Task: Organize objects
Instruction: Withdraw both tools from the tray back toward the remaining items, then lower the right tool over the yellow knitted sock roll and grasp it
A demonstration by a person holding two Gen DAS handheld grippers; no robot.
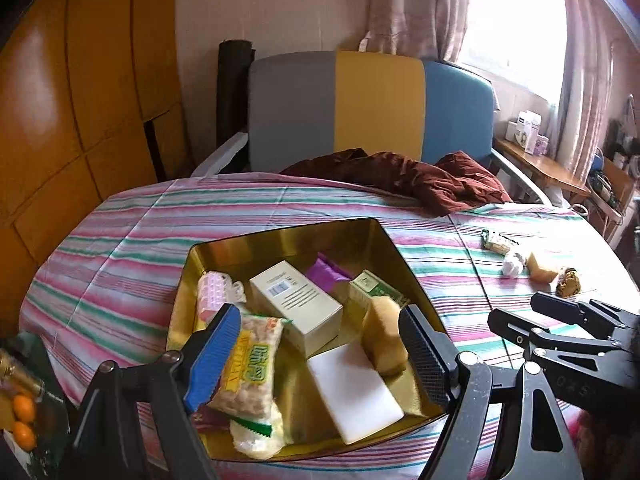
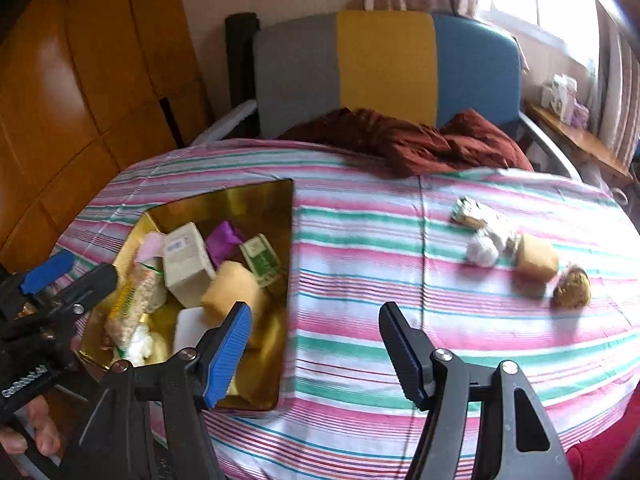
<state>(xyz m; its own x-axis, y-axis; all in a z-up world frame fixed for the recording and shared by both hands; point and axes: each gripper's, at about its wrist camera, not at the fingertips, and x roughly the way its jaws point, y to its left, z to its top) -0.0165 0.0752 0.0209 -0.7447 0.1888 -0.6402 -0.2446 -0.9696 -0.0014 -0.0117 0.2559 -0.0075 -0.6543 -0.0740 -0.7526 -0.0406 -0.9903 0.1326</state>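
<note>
A gold tin tray (image 1: pixel 280 240) (image 2: pixel 224 204) lies on the striped cloth. It holds a white box (image 1: pixel 296 304), a snack packet (image 1: pixel 248 368), a yellow sponge (image 1: pixel 384 332), a white block (image 1: pixel 352 392), a green box (image 1: pixel 372 286) and a purple wrapper (image 1: pixel 324 274). My left gripper (image 1: pixel 320 356) hangs open over the tray with nothing between its fingers. My right gripper (image 2: pixel 316 354) stands open above the cloth, just right of the tray. To the right on the cloth lie a foil packet (image 2: pixel 472 212), a white ball (image 2: pixel 482 250), another yellow sponge (image 2: pixel 536 260) and a speckled brown item (image 2: pixel 572 290).
A dark red garment (image 1: pixel 420 180) is bunched at the table's far edge, in front of a grey, yellow and blue chair (image 1: pixel 376 104). Wooden cabinets (image 1: pixel 80 100) stand at the left. A side shelf with boxes (image 1: pixel 528 132) runs under the window at the right.
</note>
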